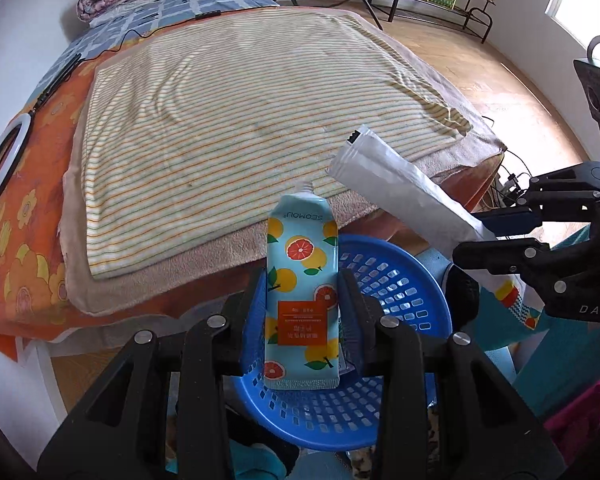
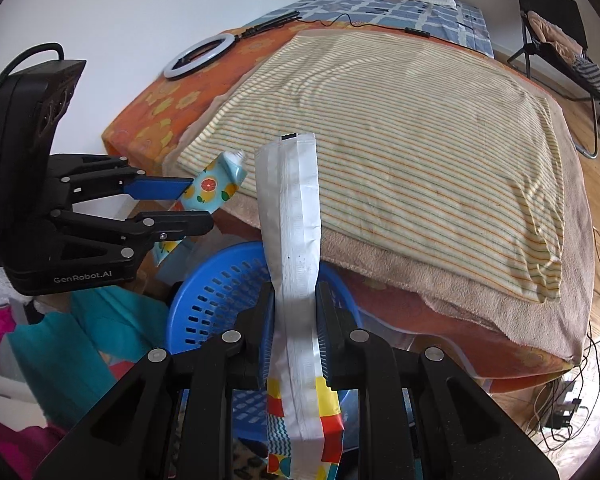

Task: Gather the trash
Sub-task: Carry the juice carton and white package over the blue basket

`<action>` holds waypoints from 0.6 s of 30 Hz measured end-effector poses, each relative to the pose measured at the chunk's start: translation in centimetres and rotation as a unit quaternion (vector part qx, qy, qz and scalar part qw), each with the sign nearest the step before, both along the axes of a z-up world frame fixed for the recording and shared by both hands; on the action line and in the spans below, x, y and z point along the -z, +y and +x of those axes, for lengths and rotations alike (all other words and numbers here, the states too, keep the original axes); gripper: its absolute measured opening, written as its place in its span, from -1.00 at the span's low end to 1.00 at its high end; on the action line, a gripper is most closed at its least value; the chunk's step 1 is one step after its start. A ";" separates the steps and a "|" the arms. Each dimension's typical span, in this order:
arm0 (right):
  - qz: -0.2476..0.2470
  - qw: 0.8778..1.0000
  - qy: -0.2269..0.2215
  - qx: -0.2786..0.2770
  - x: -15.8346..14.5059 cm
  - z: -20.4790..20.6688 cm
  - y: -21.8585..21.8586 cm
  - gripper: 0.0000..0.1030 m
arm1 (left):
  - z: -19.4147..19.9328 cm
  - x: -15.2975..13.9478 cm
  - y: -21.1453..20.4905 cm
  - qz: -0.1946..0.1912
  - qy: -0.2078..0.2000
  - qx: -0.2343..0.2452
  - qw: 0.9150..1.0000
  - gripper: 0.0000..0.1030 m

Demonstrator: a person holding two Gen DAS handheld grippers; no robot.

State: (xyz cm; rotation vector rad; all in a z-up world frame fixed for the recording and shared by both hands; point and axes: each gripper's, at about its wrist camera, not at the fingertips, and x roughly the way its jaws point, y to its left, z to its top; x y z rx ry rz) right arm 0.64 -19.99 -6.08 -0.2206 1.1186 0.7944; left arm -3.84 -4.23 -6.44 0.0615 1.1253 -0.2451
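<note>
Trash is held by both tongs rn, right above the blue basket (image 1: pixel 396 280) at the foot of the bed (image 1: pixel 228 112). Left tongs (image 1: pixel 302 312) are clamped on a light-blue tube w/ orange/grapefruit print (image 1: pixel 302 280), nozzle end pointed away from the cam. Right tongs (image 2: pixel 296 332) are clamped on a long white snack wrapper (image 2: pixel 294 216), colourful end hanging near the cam. Both items are kept over the basket opening, not inside it yet. A ring light (image 2: pixel 198 56) is seen lying on the bed.
</note>
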 end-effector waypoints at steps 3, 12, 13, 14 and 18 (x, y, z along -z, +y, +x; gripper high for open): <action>-0.003 1.000 0.019 -0.003 1.4 -1.2 -0.2 -0.66 | -1.0 1.6 -0.6 0.003 0.017 0.002 1.000 -0.30; -0.019 0.998 0.062 -0.003 5.2 -2.9 -0.6 -0.66 | -3.1 5.7 -1.5 0.005 0.068 0.008 0.998 -0.30; -0.022 0.998 0.065 -0.004 5.5 -3.0 -0.6 -0.66 | -3.3 6.2 -1.5 0.005 0.073 0.008 0.997 -0.30; -0.025 0.997 0.067 -0.006 5.8 -3.2 -0.6 -0.66 | -3.4 6.5 -1.6 0.006 0.078 0.008 0.997 -0.30; -0.032 0.996 0.078 -0.010 6.8 -3.6 -0.4 -0.66 | -3.9 7.7 -1.7 0.007 0.094 0.010 0.996 -0.30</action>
